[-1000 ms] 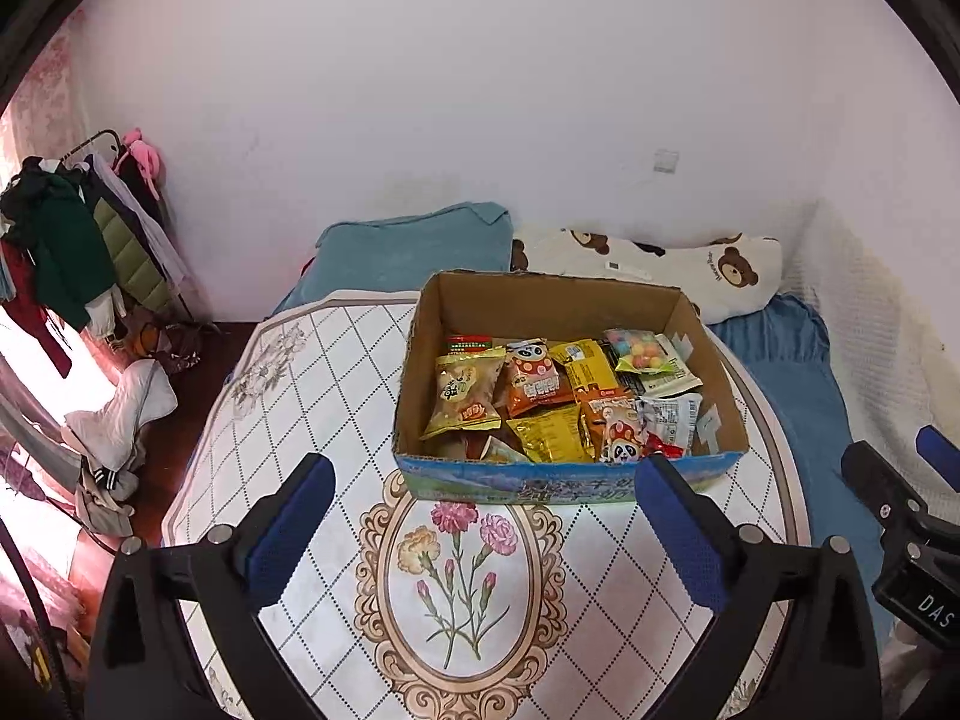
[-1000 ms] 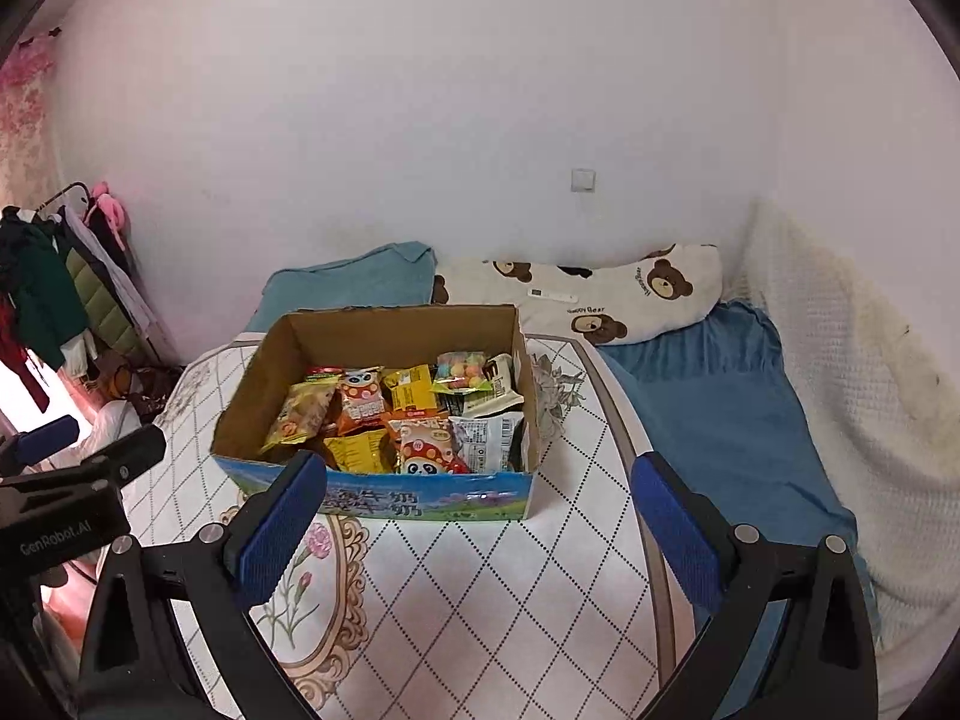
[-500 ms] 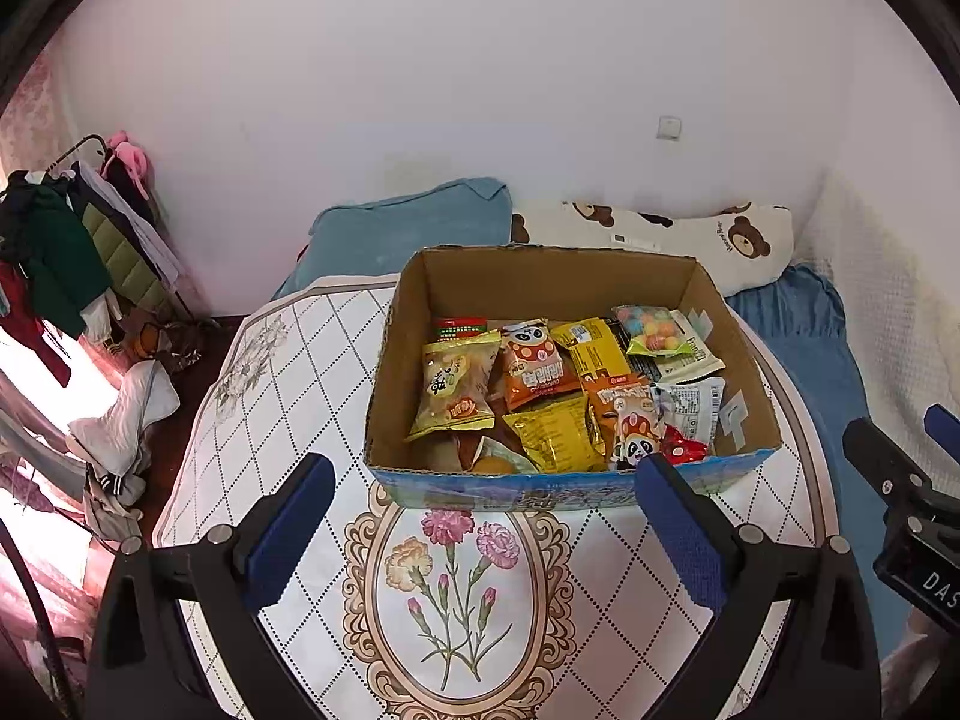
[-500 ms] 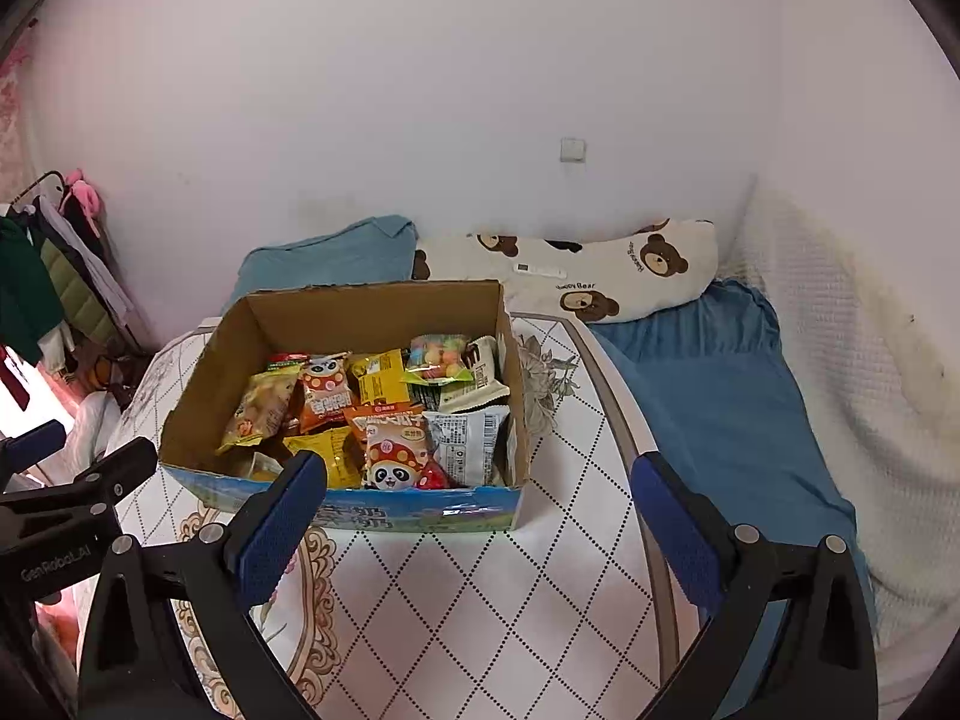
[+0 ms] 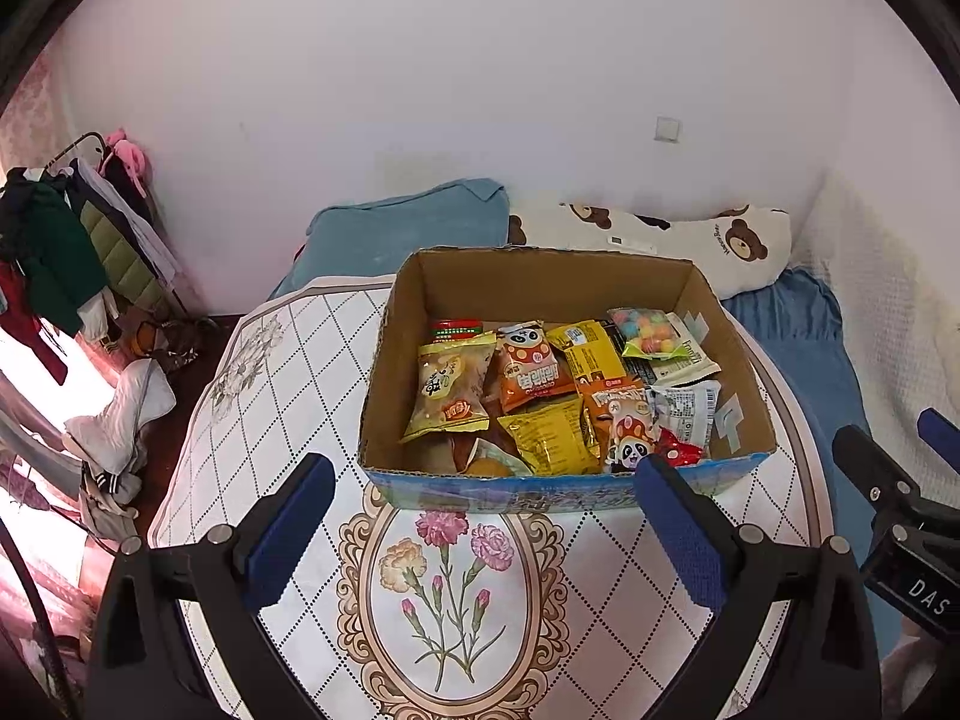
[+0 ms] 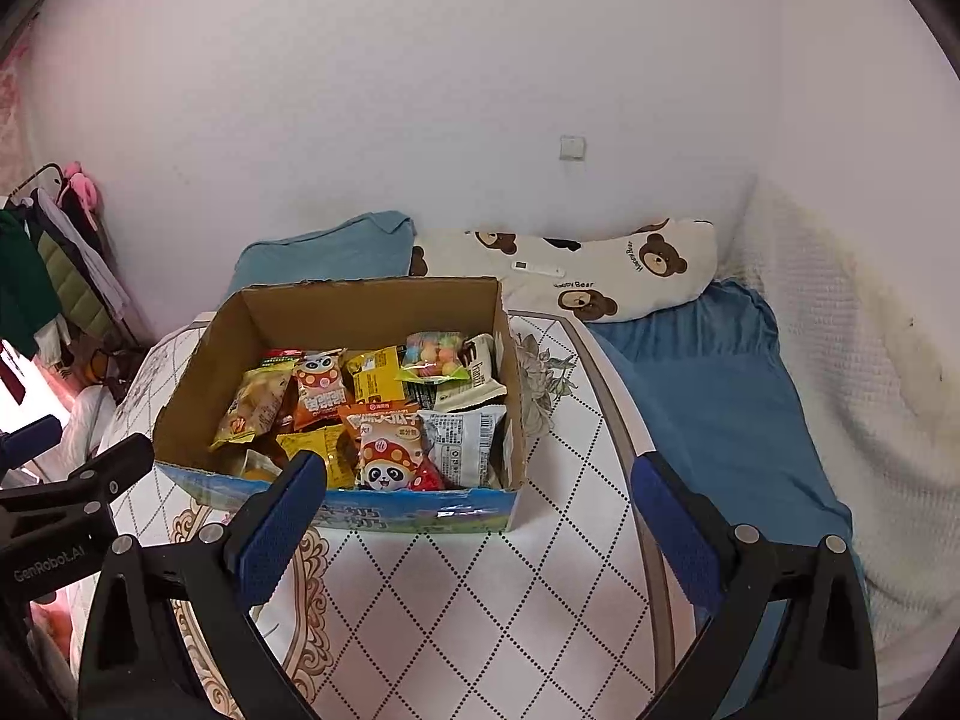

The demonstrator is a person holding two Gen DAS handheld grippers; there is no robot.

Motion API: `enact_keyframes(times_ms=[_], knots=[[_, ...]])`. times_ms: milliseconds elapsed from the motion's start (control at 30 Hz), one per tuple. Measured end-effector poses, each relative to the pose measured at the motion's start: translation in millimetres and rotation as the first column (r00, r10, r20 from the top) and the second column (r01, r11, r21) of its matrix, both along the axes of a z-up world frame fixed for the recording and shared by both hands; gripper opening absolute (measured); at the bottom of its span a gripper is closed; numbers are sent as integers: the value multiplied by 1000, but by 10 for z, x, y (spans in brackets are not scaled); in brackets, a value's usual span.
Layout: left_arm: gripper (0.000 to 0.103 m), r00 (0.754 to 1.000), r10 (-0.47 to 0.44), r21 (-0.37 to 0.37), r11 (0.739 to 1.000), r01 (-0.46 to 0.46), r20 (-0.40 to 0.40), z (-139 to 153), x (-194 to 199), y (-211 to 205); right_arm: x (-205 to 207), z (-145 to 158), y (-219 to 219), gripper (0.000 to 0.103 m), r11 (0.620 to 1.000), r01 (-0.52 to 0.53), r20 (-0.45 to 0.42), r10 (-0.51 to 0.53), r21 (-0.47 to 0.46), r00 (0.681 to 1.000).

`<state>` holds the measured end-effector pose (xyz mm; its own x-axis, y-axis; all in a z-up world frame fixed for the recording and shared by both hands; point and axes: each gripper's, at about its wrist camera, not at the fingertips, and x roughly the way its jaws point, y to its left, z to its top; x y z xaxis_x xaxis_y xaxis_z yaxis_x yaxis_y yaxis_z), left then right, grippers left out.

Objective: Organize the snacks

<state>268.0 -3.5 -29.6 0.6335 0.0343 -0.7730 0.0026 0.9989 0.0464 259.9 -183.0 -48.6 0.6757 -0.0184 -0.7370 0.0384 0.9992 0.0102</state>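
The left gripper [image 5: 480, 516] is wide open and holds nothing. The box [image 5: 558, 489] of snacks [image 5: 540, 384] sits on the table [image 5: 288, 384], straight ahead of it and close. The right gripper [image 6: 477, 513] is wide open and empty too; the box lies ahead and to its left.

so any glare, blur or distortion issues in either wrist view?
Left wrist: blown-out daylight at the left edge by the clothes rack; snack box sharp, evenly lit. Right wrist: same bright patch at far left, smaller; box packets readable, no motion blur. Both: strong fisheye bending, dark vignette corners, table edge curved.
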Motion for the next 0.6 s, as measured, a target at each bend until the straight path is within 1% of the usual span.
enact_keyframes(times_ms=[600], knots=[[103, 1000, -9, -10, 1000, 10, 17, 69, -78, 39, -42, 57, -1, 103, 1000, -5, 11, 5, 5, 1000]])
